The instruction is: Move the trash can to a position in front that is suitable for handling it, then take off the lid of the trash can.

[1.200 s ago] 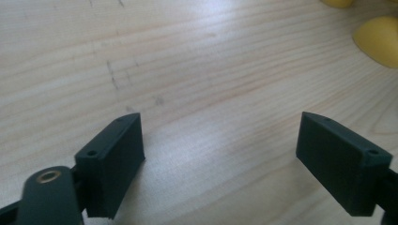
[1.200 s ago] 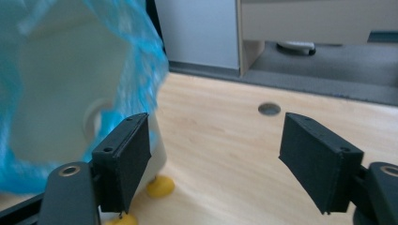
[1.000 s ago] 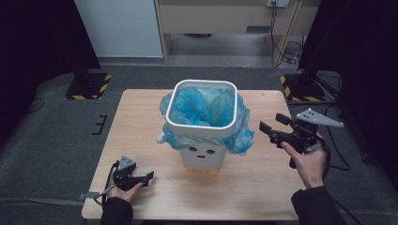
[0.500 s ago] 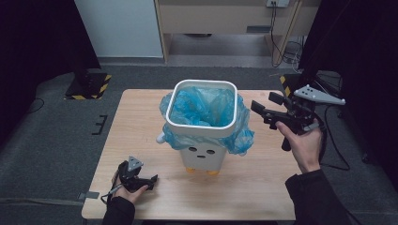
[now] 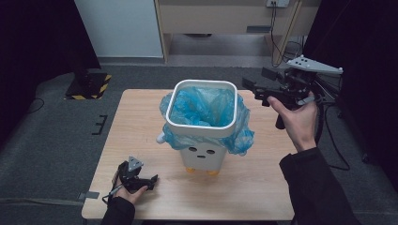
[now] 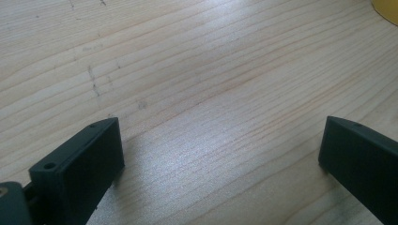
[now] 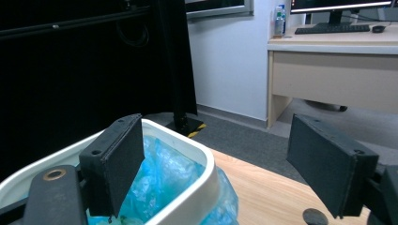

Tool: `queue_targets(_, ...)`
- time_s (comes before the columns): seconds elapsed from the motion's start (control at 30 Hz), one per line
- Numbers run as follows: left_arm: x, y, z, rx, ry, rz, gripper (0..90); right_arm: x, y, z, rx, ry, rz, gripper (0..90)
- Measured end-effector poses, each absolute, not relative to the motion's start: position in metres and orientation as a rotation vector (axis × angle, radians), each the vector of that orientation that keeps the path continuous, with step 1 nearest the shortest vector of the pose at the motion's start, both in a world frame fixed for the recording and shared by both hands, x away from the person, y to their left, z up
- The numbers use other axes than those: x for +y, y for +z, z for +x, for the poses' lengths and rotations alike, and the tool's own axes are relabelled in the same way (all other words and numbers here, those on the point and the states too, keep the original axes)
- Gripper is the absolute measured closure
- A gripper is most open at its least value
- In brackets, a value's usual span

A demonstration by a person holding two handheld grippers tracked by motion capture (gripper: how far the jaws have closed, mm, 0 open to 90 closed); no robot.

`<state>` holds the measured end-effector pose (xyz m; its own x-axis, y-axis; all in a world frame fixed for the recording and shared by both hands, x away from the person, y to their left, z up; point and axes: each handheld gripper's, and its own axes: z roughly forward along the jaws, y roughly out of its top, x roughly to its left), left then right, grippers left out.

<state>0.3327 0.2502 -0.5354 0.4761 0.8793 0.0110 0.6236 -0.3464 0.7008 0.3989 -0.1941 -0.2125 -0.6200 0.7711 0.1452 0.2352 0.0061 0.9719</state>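
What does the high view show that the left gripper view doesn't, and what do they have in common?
High view: the white bin with its blue bag standing mid-table, the right gripper raised beside the bin's rim with open jaws, the left gripper low at the near left of the table, both hands, and the grey floor.

Left gripper view: a close look at the wood grain and faint scratches between that gripper's wide-open jaws, plus a yellow edge at the top right corner.

Both: the wooden table and the left gripper, empty.
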Motion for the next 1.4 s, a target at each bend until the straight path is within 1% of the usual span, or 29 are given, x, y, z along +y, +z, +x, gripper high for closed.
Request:
queue_targets(0.57,0.25,-0.535,0.333,1.243,0.518,2.091,0.0,-0.165,-0.211,0.43,1.943,1.658,1.04,19.1)
queue_targets(0.73,0.25,-0.535,0.333,1.243,0.518,2.092,0.0,-0.153,-0.216,0.445,1.982,1.636,1.058,20.0)
queue_targets(1.07,0.25,-0.535,0.333,1.245,0.518,2.09,0.0,-0.127,-0.23,0.461,2.1,1.56,1.042,22.3)
queue_targets(1.4,0.25,-0.535,0.333,1.244,0.517,2.091,0.0,-0.123,-0.243,0.469,2.162,1.466,1.061,23.7)
